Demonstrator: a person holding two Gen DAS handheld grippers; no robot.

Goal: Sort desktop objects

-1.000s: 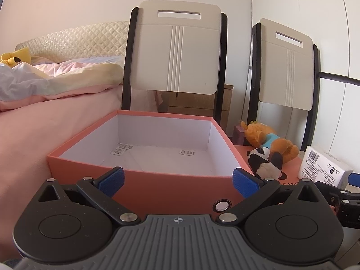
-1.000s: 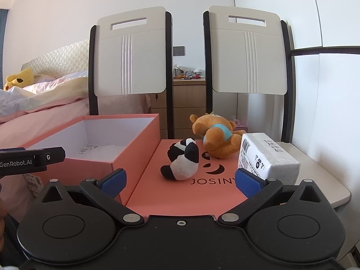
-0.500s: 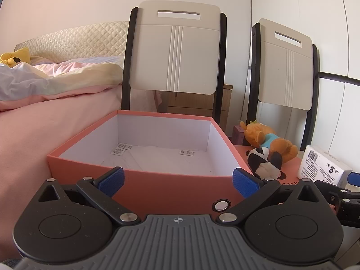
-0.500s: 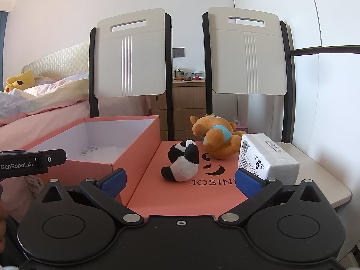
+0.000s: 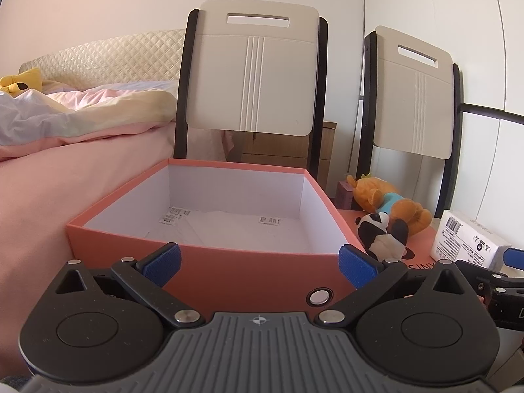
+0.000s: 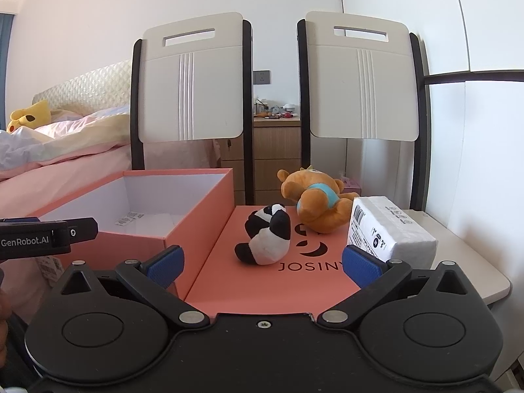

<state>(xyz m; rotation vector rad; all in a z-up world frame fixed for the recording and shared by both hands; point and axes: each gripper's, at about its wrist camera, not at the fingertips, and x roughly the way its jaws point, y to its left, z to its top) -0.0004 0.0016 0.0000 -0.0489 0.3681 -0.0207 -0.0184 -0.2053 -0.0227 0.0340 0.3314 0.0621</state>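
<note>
Both grippers, left (image 5: 258, 263) and right (image 6: 262, 263), gape wide, empty. Panda (image 6: 267, 240) lies right of box (image 6: 193, 226), dead ahead of your right; use it.

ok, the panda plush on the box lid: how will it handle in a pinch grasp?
The panda plush looks soft and stuffed, so it will probably squash between the pads rather than resist. It is likely light for its size. Slumped on its side on the smooth lid, it may slide if nudged, though rolling seems unlikely.
</note>
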